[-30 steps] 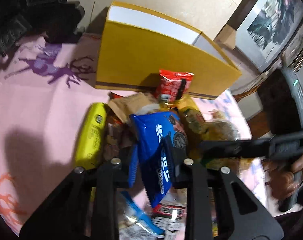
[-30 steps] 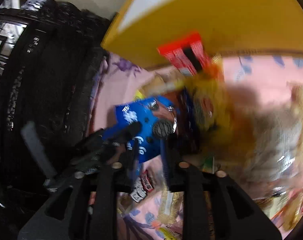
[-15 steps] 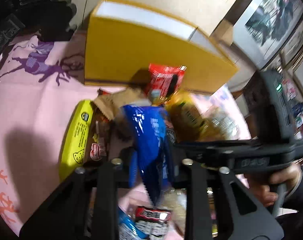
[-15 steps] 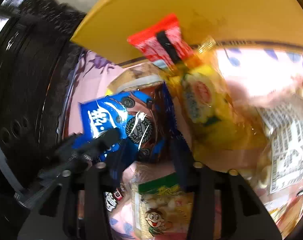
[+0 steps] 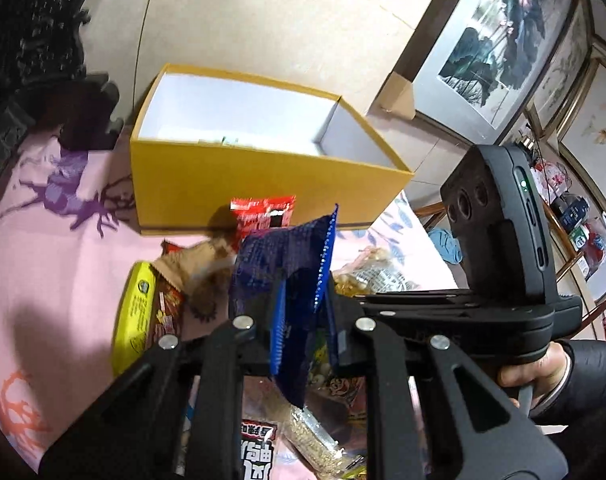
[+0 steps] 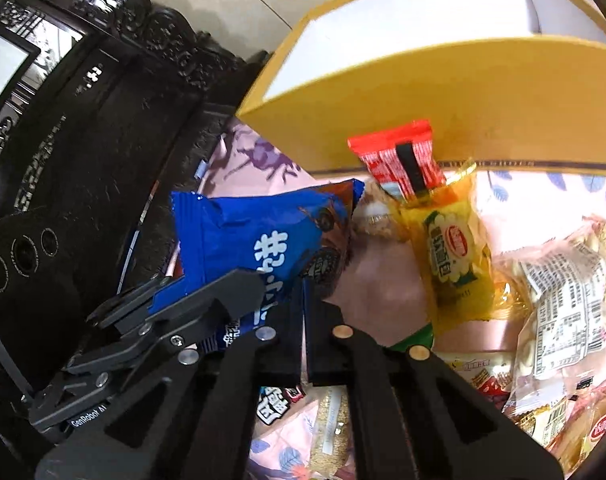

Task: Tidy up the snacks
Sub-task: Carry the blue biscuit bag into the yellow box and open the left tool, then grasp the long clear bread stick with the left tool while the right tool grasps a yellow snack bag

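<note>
Two claws on one blue bag (image 5: pixel 287 276): left claw (image 5: pixel 303 320) pinched on its lower part, right claw (image 6: pixel 303 300) just closed, jaws together on its edge. Bag off surface (image 5: pixel 43 240), long axis upright. Box (image 5: pixel 263 184) ahead beyond red pack (image 5: pixel 263 216), open top up. Both claws pitched down; right one comes across from right.

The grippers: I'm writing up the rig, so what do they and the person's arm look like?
Both the left gripper and the right gripper are matte black plastic with silver rivets. The right one's body has round lenses and a green light. The hand on it shows a dark sleeve.
</note>
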`<state>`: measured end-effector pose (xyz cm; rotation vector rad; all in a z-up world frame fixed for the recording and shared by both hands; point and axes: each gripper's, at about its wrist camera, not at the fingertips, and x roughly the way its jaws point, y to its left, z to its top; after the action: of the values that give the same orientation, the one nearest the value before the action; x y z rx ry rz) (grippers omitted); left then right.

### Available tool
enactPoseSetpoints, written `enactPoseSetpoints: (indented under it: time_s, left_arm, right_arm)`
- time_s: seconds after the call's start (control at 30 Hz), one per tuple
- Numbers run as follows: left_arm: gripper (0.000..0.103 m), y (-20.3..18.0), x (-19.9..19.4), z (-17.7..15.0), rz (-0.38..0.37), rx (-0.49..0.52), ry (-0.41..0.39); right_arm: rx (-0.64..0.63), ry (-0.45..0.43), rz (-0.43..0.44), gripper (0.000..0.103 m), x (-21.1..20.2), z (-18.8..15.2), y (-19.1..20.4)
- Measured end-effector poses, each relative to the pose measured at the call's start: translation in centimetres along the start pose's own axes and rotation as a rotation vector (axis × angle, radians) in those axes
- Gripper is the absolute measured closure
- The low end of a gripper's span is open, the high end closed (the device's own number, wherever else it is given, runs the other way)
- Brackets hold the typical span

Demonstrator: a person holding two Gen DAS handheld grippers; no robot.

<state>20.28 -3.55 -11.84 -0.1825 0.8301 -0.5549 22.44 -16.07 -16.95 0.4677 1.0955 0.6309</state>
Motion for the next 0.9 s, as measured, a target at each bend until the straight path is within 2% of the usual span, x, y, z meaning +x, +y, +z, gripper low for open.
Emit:
enactPoseSetpoints:
  time_s: [0.2, 0.3, 0.47, 0.53, 0.57, 0.6, 0.63, 0.67, 0.7, 0.73, 0.77, 0.8, 0.9]
  left_arm:
    - [0.085, -1.8, -2.1, 2.4, -0.001, 0.065, -0.072]
    - [0.083, -3.1, -2.5, 4.7, -0.010, 0.128, -0.121]
    - [0.083, -3.5, -1.5, 10.6, -0.038, 0.193, -0.215]
    - [0.083, -3.3, 0.3, 13.4, -0.007, 0.216, -0.221]
    - [0.083, -2.9, 1.6, 14.3, 0.063, 0.212, -0.213]
    - [0.081, -2.4, 2.3, 14.8, 0.101, 0.197, -0.208]
    - [0.080, -1.5, 2.8, 15.3, 0.132, 0.154, -0.201]
    - [0.076, -1.1, 2.6, 15.3, 0.147, 0.129, -0.210]
    - [0.057, -0.7, 2.0, 15.1, 0.163, 0.105, -0.231]
    - [0.044, -0.3, 1.0, 14.5, 0.200, 0.092, -0.257]
    - [0.025, -0.3, 0.4, 13.8, 0.243, 0.091, -0.274]
    - [0.019, -0.3, -0.2, 12.9, 0.279, 0.093, -0.288]
    - [0.017, 0.3, -1.2, 9.5, 0.326, 0.087, -0.226]
  right_arm:
    - [-0.043, -0.107, 0.015, 0.099, -2.8, 1.6, 1.9]
    - [-0.064, -0.164, 0.003, 0.099, -4.1, 3.2, 2.6]
    - [-0.106, -0.291, -0.019, 0.099, -7.1, 8.8, 3.0]
    - [-0.109, -0.339, -0.042, 0.099, -7.2, 12.0, 2.6]
    - [-0.107, -0.353, -0.071, 0.092, -7.1, 13.2, 2.0]
    - [-0.090, -0.352, -0.123, 0.075, -6.8, 14.2, 1.2]
    - [-0.062, -0.347, -0.144, 0.071, -6.8, 14.7, 0.6]
    - [-0.032, -0.347, -0.143, 0.070, -7.1, 14.8, -0.1]
    - [-0.013, -0.355, -0.121, 0.069, -7.9, 14.3, -0.8]
    - [-0.015, -0.357, -0.124, 0.062, -8.6, 13.6, -1.2]
    - [-0.017, -0.355, -0.136, 0.057, -9.0, 12.9, -1.3]
    - [-0.012, -0.352, -0.146, 0.051, -9.5, 12.1, -1.7]
    - [0.001, -0.309, -0.163, 0.051, -10.6, 8.2, -3.1]
